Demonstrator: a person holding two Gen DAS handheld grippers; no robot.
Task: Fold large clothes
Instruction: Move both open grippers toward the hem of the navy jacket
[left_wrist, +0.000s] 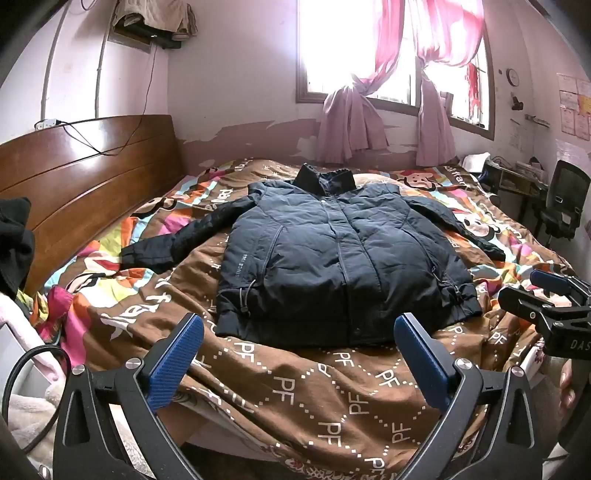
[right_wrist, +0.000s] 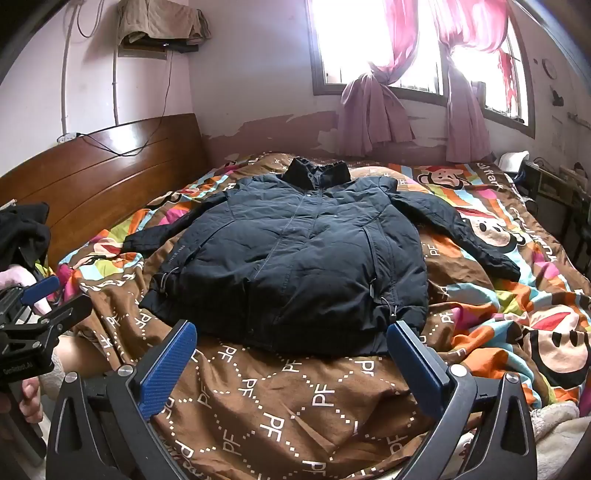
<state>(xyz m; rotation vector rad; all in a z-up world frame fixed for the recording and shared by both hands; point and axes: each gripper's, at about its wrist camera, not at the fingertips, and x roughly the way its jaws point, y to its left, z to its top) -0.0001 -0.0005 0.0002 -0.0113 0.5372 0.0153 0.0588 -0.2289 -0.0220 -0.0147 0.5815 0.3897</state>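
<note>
Bedspread (left_wrist: 332, 398): jacket (left_wrist: 332, 258) beyond left tool (left_wrist: 299, 332)

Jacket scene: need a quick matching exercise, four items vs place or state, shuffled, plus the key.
Column one:
1. jacket
2. left gripper
3. curtains
4. headboard

Column two:
A. knotted, hanging at the window
B. brown wood, at the left end of the bed
C. laid flat front up on the quilt, sleeves spread to both sides
D. jaws wide open, nothing between the pads, short of the jacket's hem

Pairs: 1-C, 2-D, 3-A, 4-B
</note>
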